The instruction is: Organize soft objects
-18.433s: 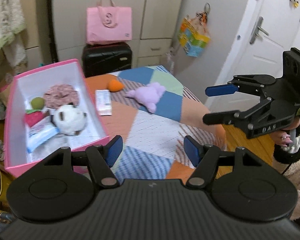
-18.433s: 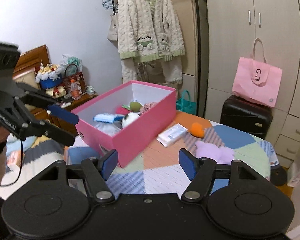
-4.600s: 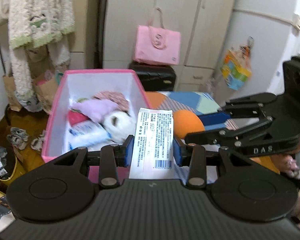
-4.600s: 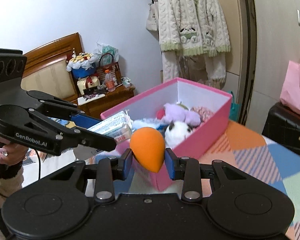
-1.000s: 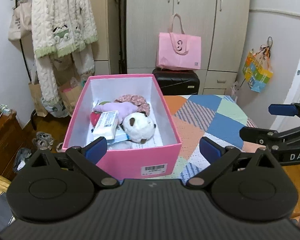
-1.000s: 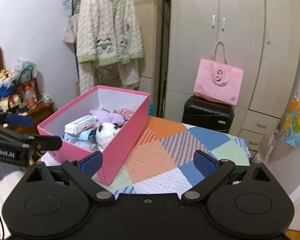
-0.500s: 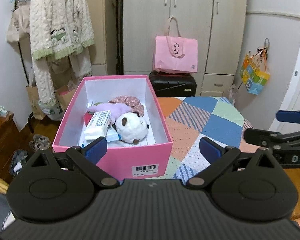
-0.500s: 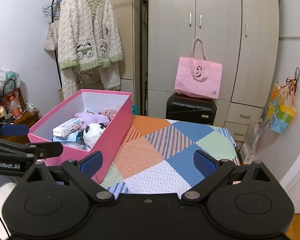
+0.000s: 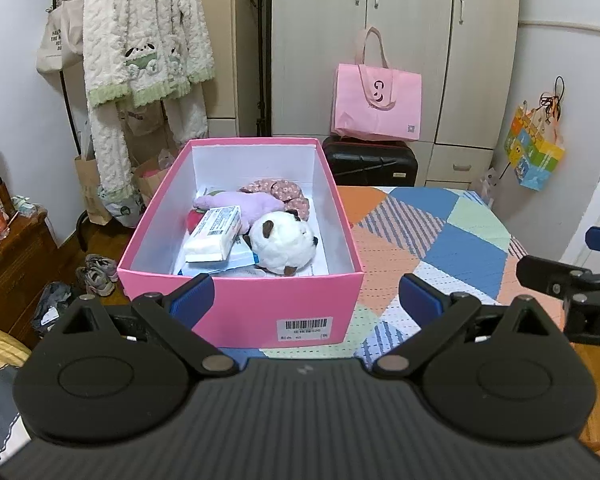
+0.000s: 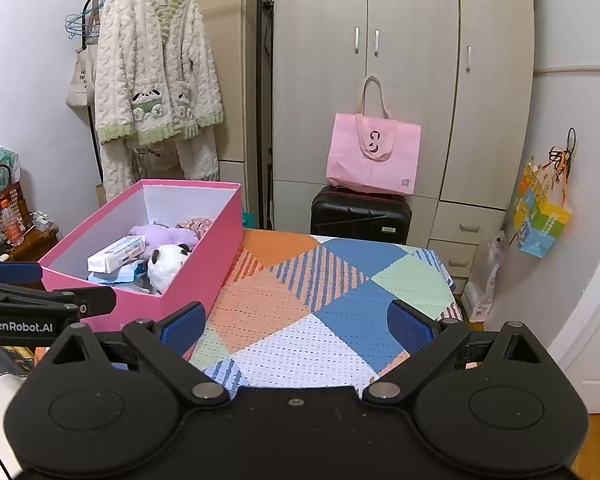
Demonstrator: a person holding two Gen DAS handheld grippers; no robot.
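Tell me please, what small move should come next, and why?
Probably just lower both grippers and stop. The left gripper and right gripper are open and hold nothing, the quilt shows no loose item, and the tissue pack and white plush lie inside the pink box.

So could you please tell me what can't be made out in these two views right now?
- Left wrist view: the lower items in the pink box are buried under the tissue pack and white plush.
- Same view: the barcode label text is too small to read.
- Right wrist view: the box's near wall hides its floor.
- Left wrist view: the right gripper is cut off by the frame edge.
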